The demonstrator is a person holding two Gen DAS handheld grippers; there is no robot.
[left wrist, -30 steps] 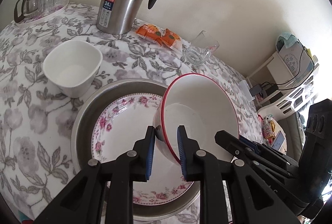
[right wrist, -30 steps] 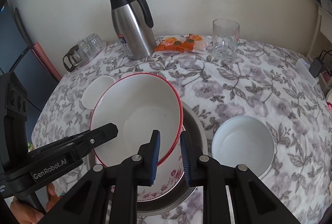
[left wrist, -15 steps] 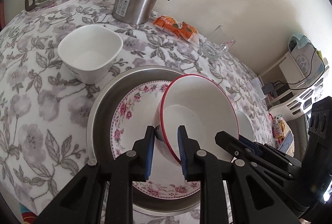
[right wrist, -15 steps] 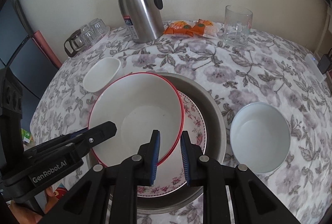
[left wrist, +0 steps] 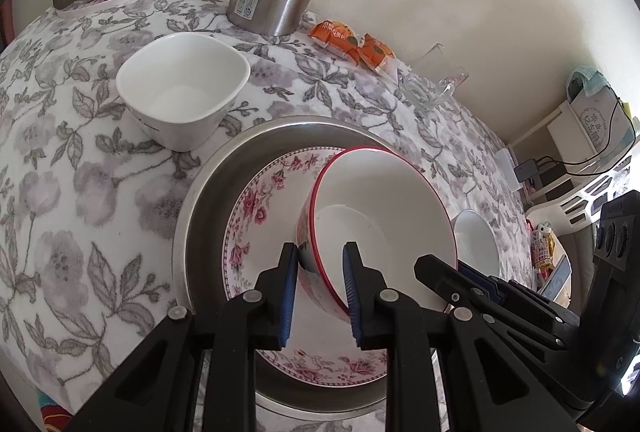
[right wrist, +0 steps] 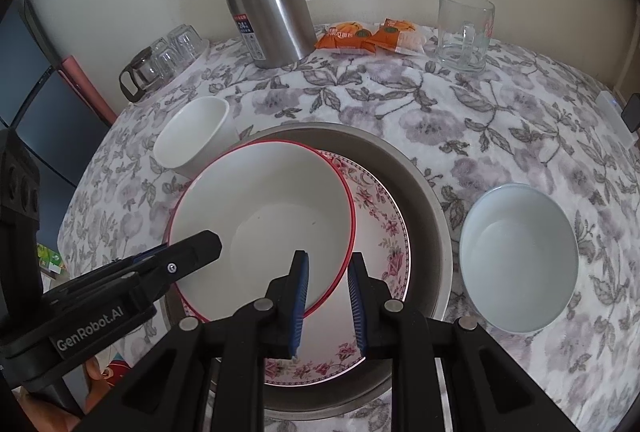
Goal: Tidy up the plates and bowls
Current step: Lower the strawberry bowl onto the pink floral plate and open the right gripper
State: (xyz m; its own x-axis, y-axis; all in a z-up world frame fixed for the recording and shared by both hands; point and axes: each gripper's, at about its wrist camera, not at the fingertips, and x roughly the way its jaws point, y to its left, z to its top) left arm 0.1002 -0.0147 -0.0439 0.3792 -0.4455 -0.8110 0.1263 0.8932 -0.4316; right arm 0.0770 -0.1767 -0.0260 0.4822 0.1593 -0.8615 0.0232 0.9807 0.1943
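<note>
Two grippers holding one red-rimmed bowl [right wrist: 260, 207]

At frame centre, the left gripper [left wrist: 320, 292] and right gripper [right wrist: 328, 302] are each pinching the bowl's rim with narrow jaws, keeping it tilted over the floral plate [right wrist: 384, 232] that is lying in the metal basin [right wrist: 424, 199].

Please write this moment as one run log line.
left gripper: shut on red-rimmed white bowl | right gripper: shut on same rim | bowl over floral plate in steel basin
</note>
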